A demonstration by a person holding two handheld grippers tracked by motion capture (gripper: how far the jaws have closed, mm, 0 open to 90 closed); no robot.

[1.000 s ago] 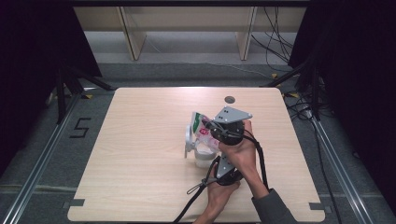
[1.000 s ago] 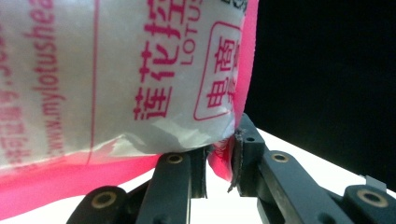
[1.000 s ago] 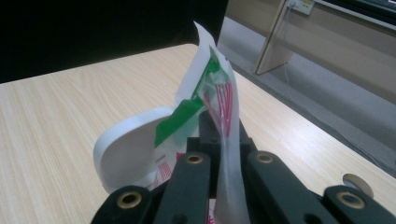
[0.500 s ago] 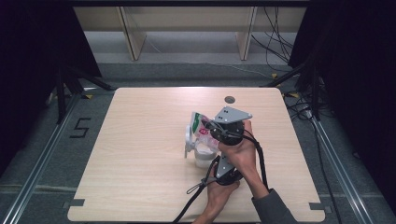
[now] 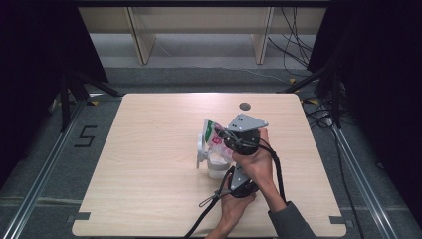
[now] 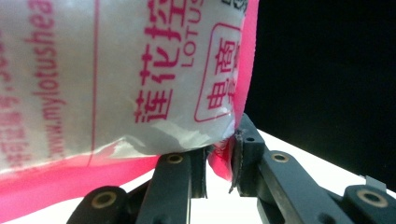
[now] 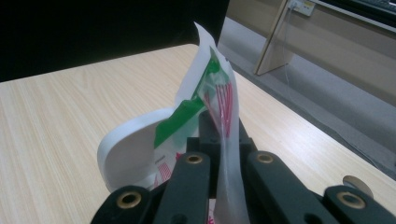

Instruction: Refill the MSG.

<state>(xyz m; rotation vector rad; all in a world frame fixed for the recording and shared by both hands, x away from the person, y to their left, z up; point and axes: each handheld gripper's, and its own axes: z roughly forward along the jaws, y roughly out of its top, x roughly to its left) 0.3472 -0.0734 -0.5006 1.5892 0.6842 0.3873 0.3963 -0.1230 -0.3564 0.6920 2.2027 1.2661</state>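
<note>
A glossy plastic packet (image 6: pixel 116 79) printed pink, a smooth white plastic cup (image 7: pixel 128 151), matt pale wood-grain table (image 5: pixel 149 149).

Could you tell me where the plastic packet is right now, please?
In the high view, the plastic packet is right of the table's centre, above a white cup, pinched by both hand-held grippers.

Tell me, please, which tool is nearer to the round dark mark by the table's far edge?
The right. The right tool grips the bag at its top, just short of the round dark mark. The left tool holds the bag's lower edge, nearer the person.
</note>
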